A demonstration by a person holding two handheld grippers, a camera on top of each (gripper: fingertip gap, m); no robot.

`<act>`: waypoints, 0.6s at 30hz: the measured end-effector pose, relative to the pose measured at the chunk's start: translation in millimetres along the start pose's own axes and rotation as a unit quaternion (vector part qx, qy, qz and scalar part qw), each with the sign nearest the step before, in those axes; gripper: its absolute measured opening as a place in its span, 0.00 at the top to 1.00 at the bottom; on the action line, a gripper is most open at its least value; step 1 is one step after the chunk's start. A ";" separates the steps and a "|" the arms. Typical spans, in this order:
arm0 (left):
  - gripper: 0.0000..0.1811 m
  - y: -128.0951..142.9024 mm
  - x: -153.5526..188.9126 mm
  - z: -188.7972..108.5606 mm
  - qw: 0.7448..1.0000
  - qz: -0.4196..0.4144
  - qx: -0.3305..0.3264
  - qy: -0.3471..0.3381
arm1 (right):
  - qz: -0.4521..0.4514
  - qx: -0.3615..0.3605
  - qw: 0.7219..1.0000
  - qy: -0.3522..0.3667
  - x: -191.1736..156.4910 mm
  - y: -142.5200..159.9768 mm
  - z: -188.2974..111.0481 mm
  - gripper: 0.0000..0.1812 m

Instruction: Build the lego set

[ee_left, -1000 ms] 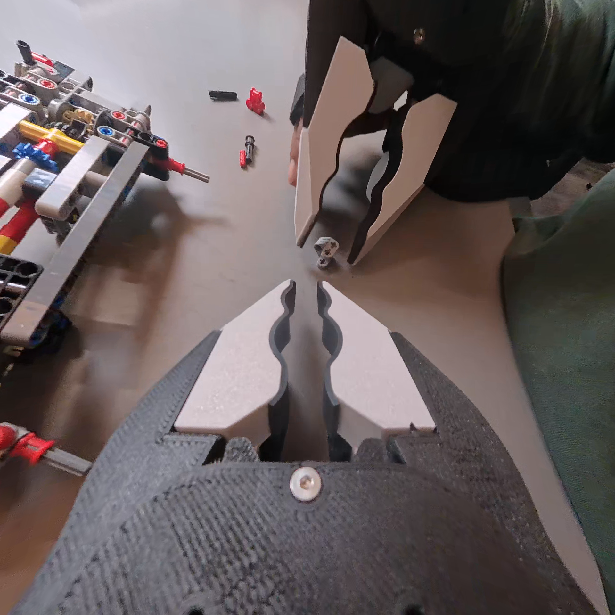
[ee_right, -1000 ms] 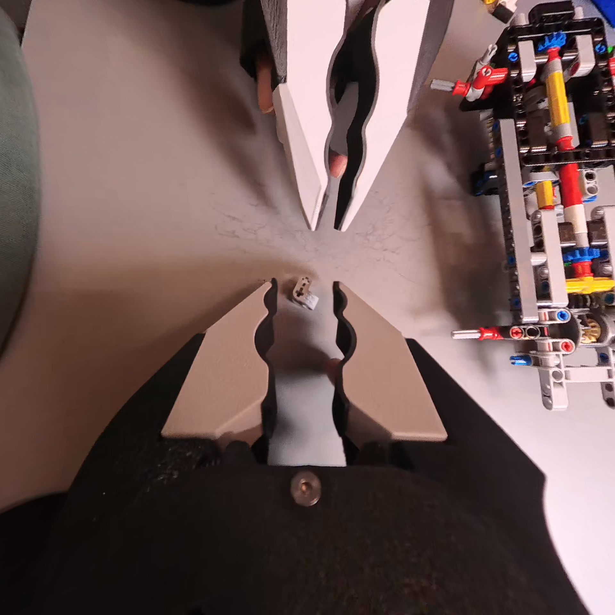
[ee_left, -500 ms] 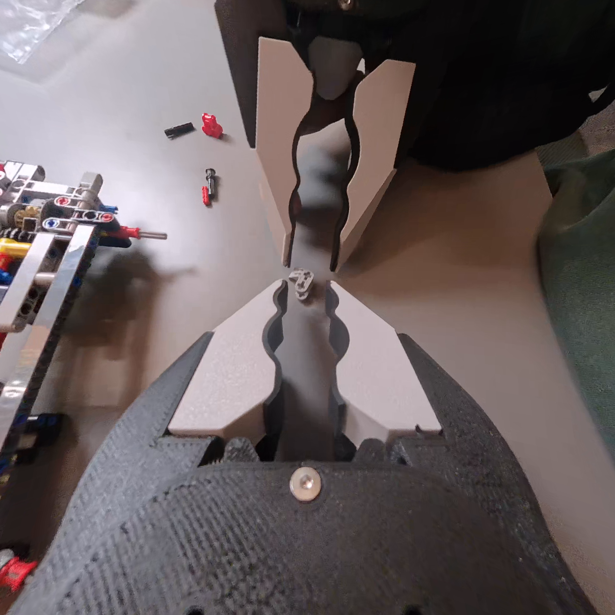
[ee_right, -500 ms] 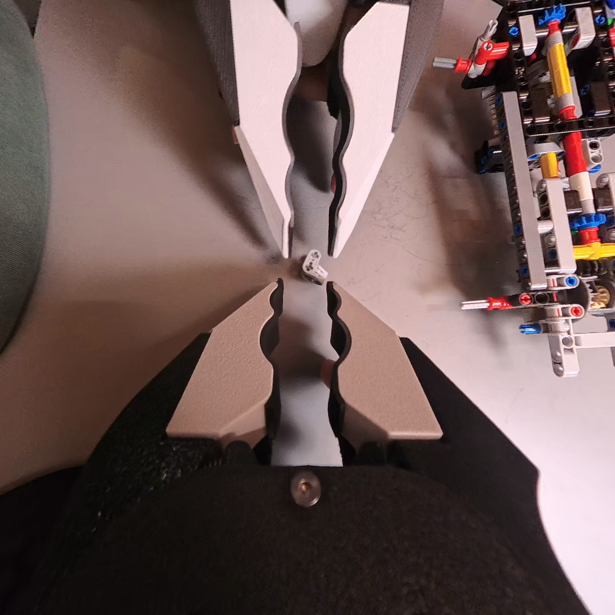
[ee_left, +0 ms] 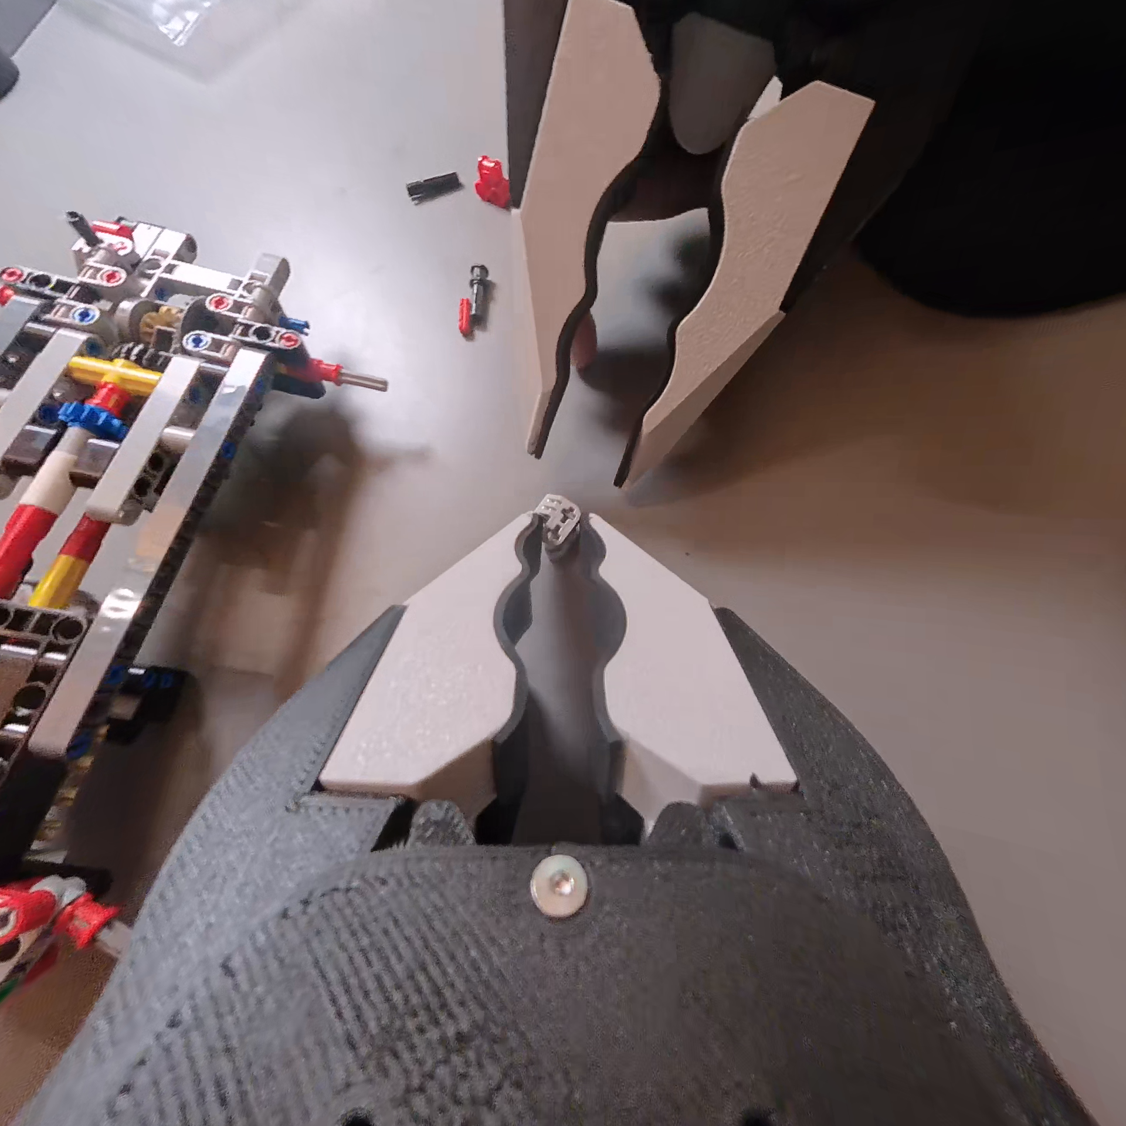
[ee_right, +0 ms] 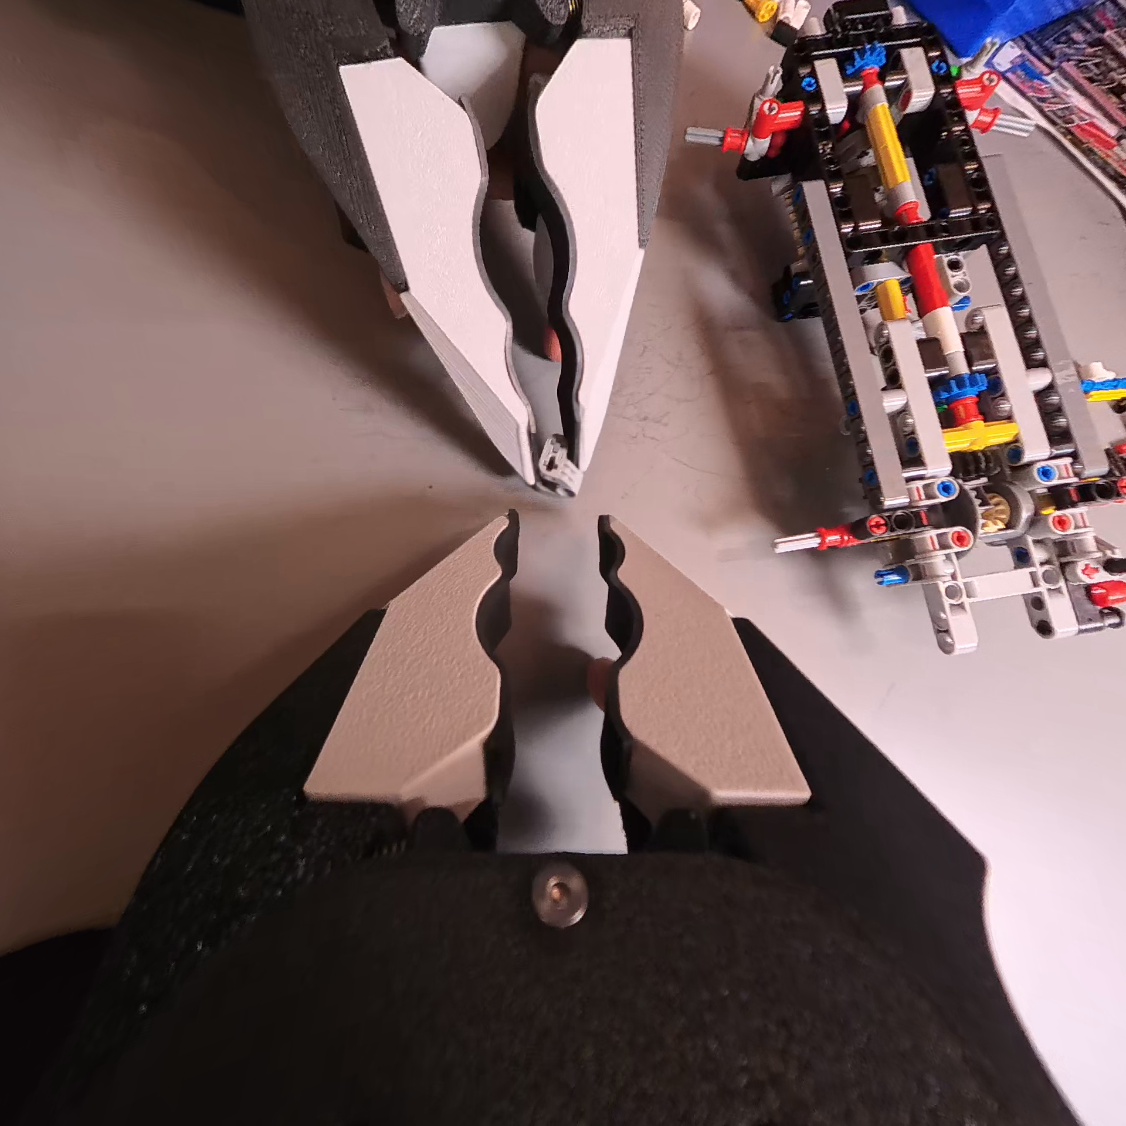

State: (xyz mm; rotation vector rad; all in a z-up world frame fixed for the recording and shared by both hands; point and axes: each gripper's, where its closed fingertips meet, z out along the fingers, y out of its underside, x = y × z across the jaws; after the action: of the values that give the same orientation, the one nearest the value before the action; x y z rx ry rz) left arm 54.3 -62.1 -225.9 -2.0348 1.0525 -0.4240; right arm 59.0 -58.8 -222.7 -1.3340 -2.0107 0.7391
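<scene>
A small grey Lego connector (ee_left: 554, 513) is pinched between the tips of my left gripper (ee_left: 559, 530), low over the grey table. In the right wrist view the same connector (ee_right: 555, 464) sticks out of the left gripper's (ee_right: 557, 472) shut tips. My right gripper (ee_right: 557, 523) is open and empty, its tips facing the connector from a short gap away. It also shows in the left wrist view (ee_left: 579, 469). The partly built Lego chassis (ee_left: 122, 396) lies to the left, and to the right in the right wrist view (ee_right: 944, 365).
Loose parts lie beyond the chassis: a red piece (ee_left: 490, 180), a black pin (ee_left: 432, 184) and a black-and-red pin (ee_left: 475, 292). A plastic bag (ee_left: 177, 18) is at the far left. Printed sheets and a blue box (ee_right: 1066, 61) sit behind the chassis. Both grippers' tips are close together, under 4 cm apart. The black-and-red pin (ee_left: 475, 292) sits 8 centimeters or so from the ends of my right fingers.
The left gripper has closed on the grey connector, which lay loose on the table between the two grippers. The right gripper has drawn back a little and stays open.
</scene>
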 end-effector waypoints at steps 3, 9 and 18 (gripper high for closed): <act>0.94 1.2 -5.5 -1.0 1.000 -0.025 0.003 -0.012 | 0.001 0.003 1.000 0.007 2.3 -0.7 0.8 0.87; 0.89 -3.3 -5.0 -7.8 0.998 -0.057 0.025 0.003 | 0.003 0.010 1.000 0.014 3.9 -1.5 1.3 0.87; 0.89 4.5 -9.5 -12.5 0.999 -0.039 0.019 0.001 | -0.003 0.013 1.000 0.018 5.7 -3.4 3.7 0.87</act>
State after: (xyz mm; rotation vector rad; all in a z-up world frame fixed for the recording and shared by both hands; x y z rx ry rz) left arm 38.7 -62.3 -220.9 -2.0460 0.9612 -0.4822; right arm 52.5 -55.1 -221.7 -1.3175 -1.9692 0.7306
